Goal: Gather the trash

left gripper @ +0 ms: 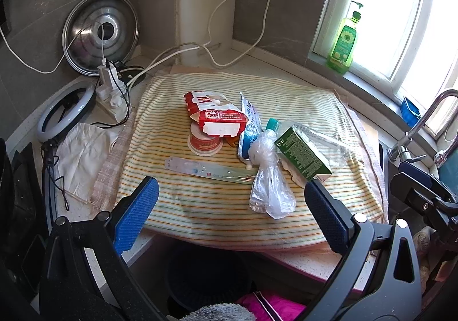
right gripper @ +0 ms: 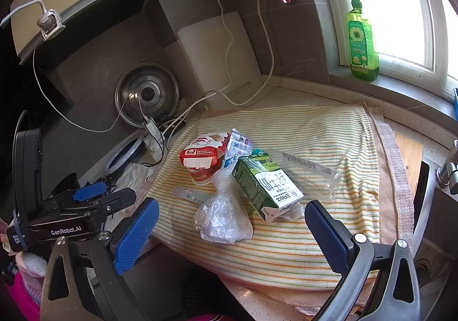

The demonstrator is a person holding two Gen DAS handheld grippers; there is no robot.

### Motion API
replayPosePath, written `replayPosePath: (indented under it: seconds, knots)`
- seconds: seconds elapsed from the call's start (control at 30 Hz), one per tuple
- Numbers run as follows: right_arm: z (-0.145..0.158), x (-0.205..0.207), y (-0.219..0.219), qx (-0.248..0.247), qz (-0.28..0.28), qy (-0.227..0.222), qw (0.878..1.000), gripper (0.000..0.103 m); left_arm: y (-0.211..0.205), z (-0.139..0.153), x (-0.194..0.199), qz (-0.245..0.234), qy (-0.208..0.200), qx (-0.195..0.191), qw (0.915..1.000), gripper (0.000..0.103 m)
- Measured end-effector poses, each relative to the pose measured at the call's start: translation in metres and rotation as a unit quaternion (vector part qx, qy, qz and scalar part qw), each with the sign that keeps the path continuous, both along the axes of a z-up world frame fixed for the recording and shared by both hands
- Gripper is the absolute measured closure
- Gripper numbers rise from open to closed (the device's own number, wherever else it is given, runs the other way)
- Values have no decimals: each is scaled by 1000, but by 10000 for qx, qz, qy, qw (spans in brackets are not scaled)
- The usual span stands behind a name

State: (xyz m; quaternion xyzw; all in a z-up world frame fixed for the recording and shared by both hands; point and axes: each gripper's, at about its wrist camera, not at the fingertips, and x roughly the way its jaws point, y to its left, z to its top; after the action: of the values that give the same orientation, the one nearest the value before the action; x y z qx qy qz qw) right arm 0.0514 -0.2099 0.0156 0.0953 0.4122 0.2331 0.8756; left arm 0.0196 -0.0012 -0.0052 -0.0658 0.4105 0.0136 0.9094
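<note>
Your left gripper and right gripper both hang spread wide and empty, ready to pick. The trash lies heaped mid-cloth: green carton at your 12 o'clock, crumpled clear bag just beside it at 11, and the dark bin waits at 6 below the counter edge.

- Left tongs: jaws spread wide, blue pads facing each other, nothing between them, held above the near edge of the counter.
- Right tongs: likewise wide apart and empty, hovering just beside the left.
</note>
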Motion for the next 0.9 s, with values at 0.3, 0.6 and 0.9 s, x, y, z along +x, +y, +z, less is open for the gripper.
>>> replayPosePath:
  seconds: [0.3, 0.6, 0.9]
  knots:
    - [0, 0, -1, 14, -1, 22, 10000, 0, 0, 0, 0, 9, 6, -15, 10000, 0]
    - [0, -1, -1, 53, 2, 42, 10000, 0, -6, -1, -2, 12, 24, -14, 10000, 0]
    - [-1, 0, 0, 63, 32, 54, 10000, 0, -7, -4, -3, 9, 31, -10, 10000, 0]
